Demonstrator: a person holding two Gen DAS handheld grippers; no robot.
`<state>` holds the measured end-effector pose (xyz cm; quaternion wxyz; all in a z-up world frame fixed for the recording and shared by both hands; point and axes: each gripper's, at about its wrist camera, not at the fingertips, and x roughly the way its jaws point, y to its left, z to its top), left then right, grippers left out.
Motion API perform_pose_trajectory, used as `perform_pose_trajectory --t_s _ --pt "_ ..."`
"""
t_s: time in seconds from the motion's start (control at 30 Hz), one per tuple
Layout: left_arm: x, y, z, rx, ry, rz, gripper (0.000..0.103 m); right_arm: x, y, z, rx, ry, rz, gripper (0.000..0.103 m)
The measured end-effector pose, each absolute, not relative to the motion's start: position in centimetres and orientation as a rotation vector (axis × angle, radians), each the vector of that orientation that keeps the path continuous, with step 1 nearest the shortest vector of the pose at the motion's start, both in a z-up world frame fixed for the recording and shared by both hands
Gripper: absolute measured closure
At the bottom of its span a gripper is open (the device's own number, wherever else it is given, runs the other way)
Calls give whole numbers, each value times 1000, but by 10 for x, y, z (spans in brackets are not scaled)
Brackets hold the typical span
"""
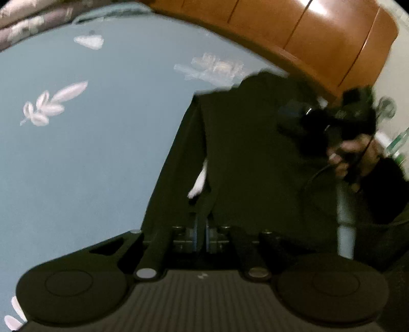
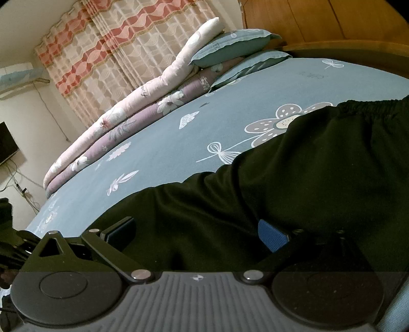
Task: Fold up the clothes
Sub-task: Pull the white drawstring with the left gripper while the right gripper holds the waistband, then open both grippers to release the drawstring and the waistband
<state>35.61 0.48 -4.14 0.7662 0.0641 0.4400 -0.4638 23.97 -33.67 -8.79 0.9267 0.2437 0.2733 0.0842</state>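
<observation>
While the left wrist view is blurred, it shows the left gripper point(image 1: 201, 229) clenched, its two blue pads pressed together on a fold of the black garment point(image 1: 250, 158). The cloth rises from the jaws and spreads away toward the wooden headboard point(image 1: 319, 43) at the far edge of the bed. A small white tag point(image 1: 198, 185) shows in a crease of the garment just past the fingertips. The blue sheet point(image 1: 97, 153), printed with pale leaves, lies bare to the left of the cloth. At the right edge a hand point(image 1: 355, 158) grips the handle of the right gripper point(image 1: 294, 117), which sits over the far right part of the garment; its jaws cannot be read from here.

In the right wrist view the right gripper point(image 2: 202, 232) stands released, its fingers wide apart, with one blue pad point(image 2: 272, 236) plainly visible on the right. The garment point(image 2: 294, 173) lies on the sheet point(image 2: 179, 143) between and beyond the fingers, and its gathered waistband point(image 2: 370, 107) runs along its far right edge. Whether the pads touch the cloth cannot be told. Folded quilts point(image 2: 133, 112) and pillows point(image 2: 230, 46) are stacked along the far edge of the bed, near the headboard point(image 2: 332, 23). A patterned curtain point(image 2: 115, 51) hangs behind them.
</observation>
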Motion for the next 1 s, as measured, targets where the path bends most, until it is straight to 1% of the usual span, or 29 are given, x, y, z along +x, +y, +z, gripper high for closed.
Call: perform_pose_trajectory --t_s 0.13,0.2,0.33,0.4,0.47,0.57,0.6,0.63,0.7,0.73,0.8,0.93,1.0 --pt "356 24 -16 16 874 -991 103 241 -336 -88 499 558 170 0" --pt "357 30 -15 -18 864 -968 103 242 -335 -87 494 559 167 0" --pt "369 32 -39 2 971 -849 103 241 -332 -85 479 565 162 0" --pt "372 29 -43 1 986 -806 103 239 -329 -79 458 559 157 0" --pt "376 22 -33 -48 930 -847 98 237 -326 -72 435 550 152 0" --pt "390 -1 -23 -124 846 -921 87 235 -320 -58 391 527 166 1" --pt "396 -13 -24 -137 831 -945 80 235 -319 -51 371 520 175 3" --pt "402 -26 -27 -145 822 -970 75 237 -319 -45 348 525 189 6" --pt "411 -50 -35 -132 809 -986 70 251 -318 -30 263 560 245 25" --pt "416 -61 -42 -125 814 -979 68 259 -318 -22 215 579 276 27" --pt "421 -73 -55 -108 848 -958 67 280 -316 -6 96 617 341 33" --pt "414 -84 -77 13 849 -873 69 334 -304 7 -96 713 462 34" --pt "411 -80 -80 14 837 -840 73 365 -297 -1 -120 782 547 42"
